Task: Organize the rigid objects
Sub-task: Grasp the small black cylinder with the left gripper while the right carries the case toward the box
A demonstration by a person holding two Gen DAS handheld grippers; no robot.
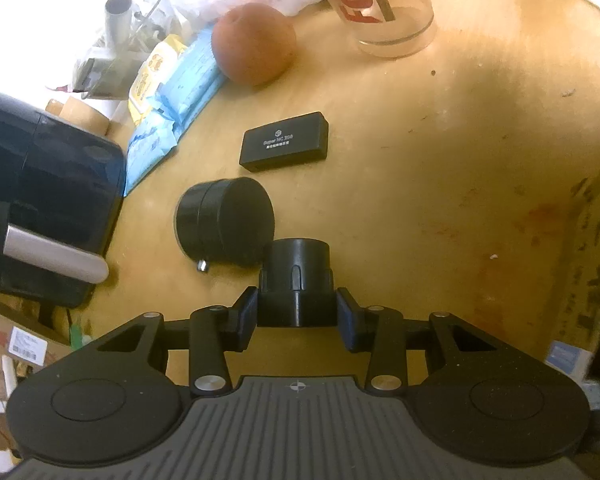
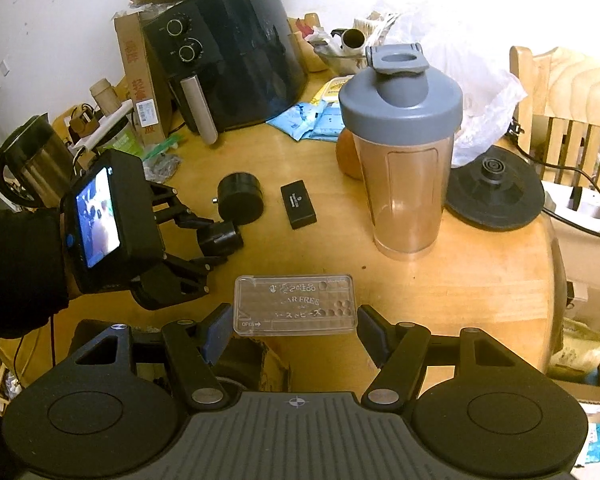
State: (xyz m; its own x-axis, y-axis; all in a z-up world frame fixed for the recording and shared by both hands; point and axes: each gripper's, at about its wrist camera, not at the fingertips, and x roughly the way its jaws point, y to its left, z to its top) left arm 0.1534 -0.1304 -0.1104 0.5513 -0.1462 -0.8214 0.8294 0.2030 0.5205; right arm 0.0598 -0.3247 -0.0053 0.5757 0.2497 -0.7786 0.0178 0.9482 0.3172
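In the left wrist view my left gripper (image 1: 297, 303) is shut on a small black adapter (image 1: 296, 276), both pads pressed against its square base. The adapter stands on the wooden table (image 1: 420, 168). A black cylinder (image 1: 224, 220) lies on its side just beyond it, and a flat black box (image 1: 284, 146) lies farther off. The right wrist view shows my right gripper (image 2: 295, 318) shut on a clear plastic case (image 2: 294, 300), held flat over the table's near edge. There the left gripper (image 2: 219, 241) sits to the left with the adapter (image 2: 222, 238), next to the cylinder (image 2: 240, 198) and box (image 2: 298, 204).
A shaker bottle (image 2: 400, 152) with a grey lid stands mid-table, a round fruit (image 1: 254, 44) behind it. A black air fryer (image 2: 228, 60) and blue packets (image 1: 180, 92) fill the left back. A kettle base (image 2: 496, 196) lies at right. A sleeve (image 2: 16, 272) reaches in from the left.
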